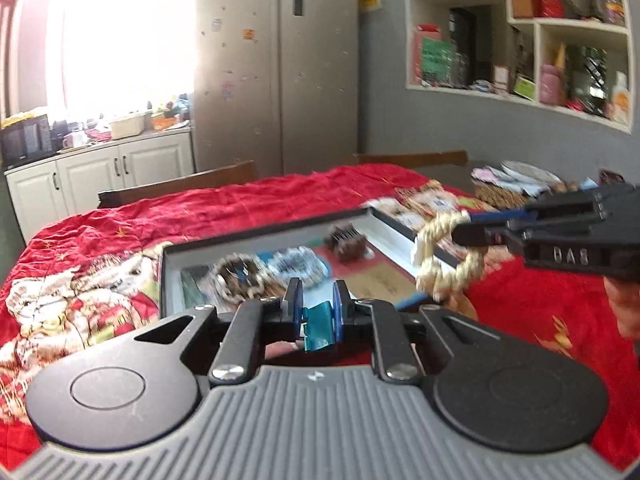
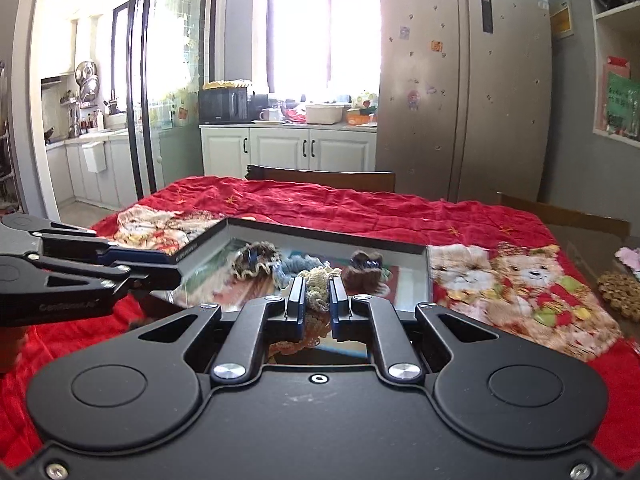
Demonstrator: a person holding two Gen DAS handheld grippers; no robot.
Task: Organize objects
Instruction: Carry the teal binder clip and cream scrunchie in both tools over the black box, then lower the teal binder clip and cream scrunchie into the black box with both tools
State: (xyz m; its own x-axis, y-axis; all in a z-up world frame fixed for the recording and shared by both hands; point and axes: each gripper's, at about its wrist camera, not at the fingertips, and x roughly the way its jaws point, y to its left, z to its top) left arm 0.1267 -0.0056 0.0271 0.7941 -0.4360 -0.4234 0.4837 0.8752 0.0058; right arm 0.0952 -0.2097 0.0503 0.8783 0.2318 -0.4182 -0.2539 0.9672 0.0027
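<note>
Clearly both jaws are nearly closed, each pinching something. The left gripper (image 1: 316, 312) clamps a small teal piece (image 1: 318, 330) between its blue pads. The right gripper (image 2: 318, 306) grips a cream-and-gold crocheted scrunchie (image 2: 316, 294), which in the left wrist view hangs from its jaws (image 1: 448, 256) over the near right corner of the shallow box (image 1: 172, 280). Ahead of both jaws that box rests on the red-clothed worktop (image 2: 360, 208), holding more crocheted scrunchies: a brown ruffled one (image 2: 256, 260), a blue-grey one (image 2: 294, 266) and a dark brown one (image 2: 366, 266).
</note>
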